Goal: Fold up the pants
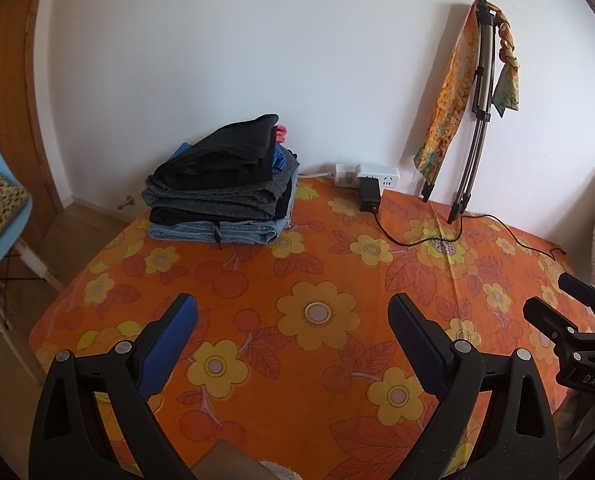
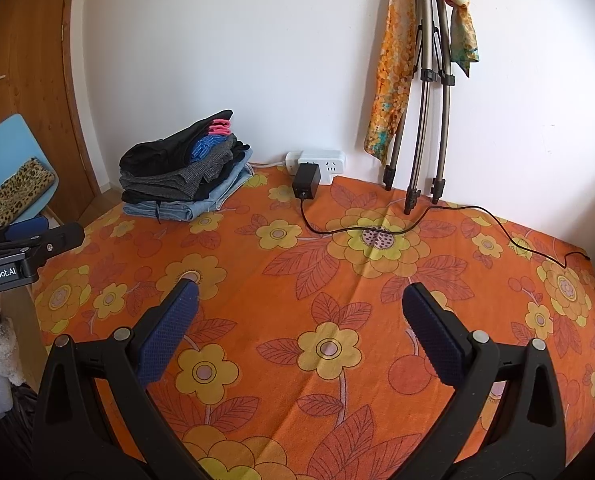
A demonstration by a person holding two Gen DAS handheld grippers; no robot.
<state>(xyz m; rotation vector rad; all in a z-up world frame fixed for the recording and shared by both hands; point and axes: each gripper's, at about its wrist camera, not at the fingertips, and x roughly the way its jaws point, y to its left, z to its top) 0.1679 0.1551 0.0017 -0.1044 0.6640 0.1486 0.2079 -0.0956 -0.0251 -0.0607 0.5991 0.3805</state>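
Hovering over the orange flower-print tablecloth (image 2: 337, 280), your left gripper (image 1: 293, 320) and right gripper (image 2: 299, 304) both have their blue-padded fingers spread wide and hold nothing, which I read as readiness for the next garment. No unfolded pants lie in front of you. Farther back, by the white wall, the stack of folded denim, grey and black pants (image 1: 225, 188) sits clear of the working space.
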